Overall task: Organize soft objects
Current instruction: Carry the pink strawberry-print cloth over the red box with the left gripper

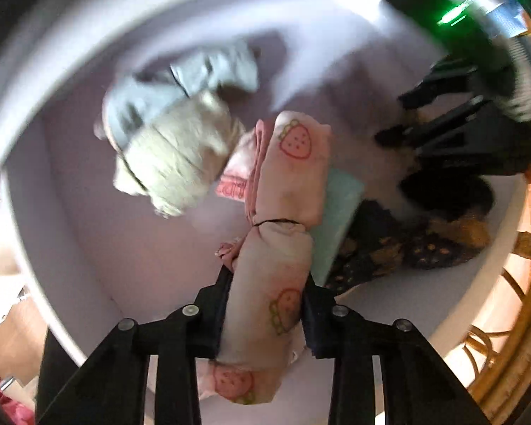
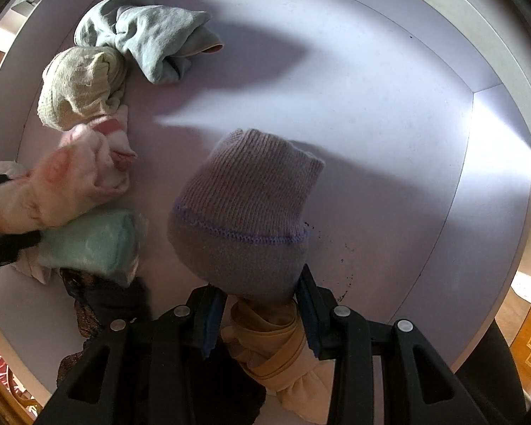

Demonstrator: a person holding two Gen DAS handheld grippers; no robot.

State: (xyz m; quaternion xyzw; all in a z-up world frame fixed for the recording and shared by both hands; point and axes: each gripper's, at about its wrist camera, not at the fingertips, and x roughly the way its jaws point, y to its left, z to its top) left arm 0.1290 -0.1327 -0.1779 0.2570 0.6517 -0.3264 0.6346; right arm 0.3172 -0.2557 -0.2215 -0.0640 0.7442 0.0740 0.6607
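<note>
1. The left gripper (image 1: 265,304) clamps a pink strawberry-print roll (image 1: 283,219) between its pads. The roll's long axis runs straight ahead of the fingers, its tied middle just beyond the tips and its far end pointing away toward the other bundles in the lavender bin (image 1: 88,233).
2. The right gripper (image 2: 262,315) is closed on a lavender knit sock bundle (image 2: 247,205), with a tan piece (image 2: 272,347) trailing back between the fingers. The bundle's rounded toe end points forward and away from the gripper.
3. Risk: the strawberry roll is bound only by a thin band at its middle, so a release at an angle could let it tip onto the mint roll (image 1: 336,212) touching its right side and upset the row.
4. Farther ahead and left of the left gripper lie a beige bundle (image 1: 173,159) and a grey-blue bundle (image 1: 194,81); pushing the roll forward could shove them apart.
5. The loose tan piece could snag on the right fingers when they open.
</note>
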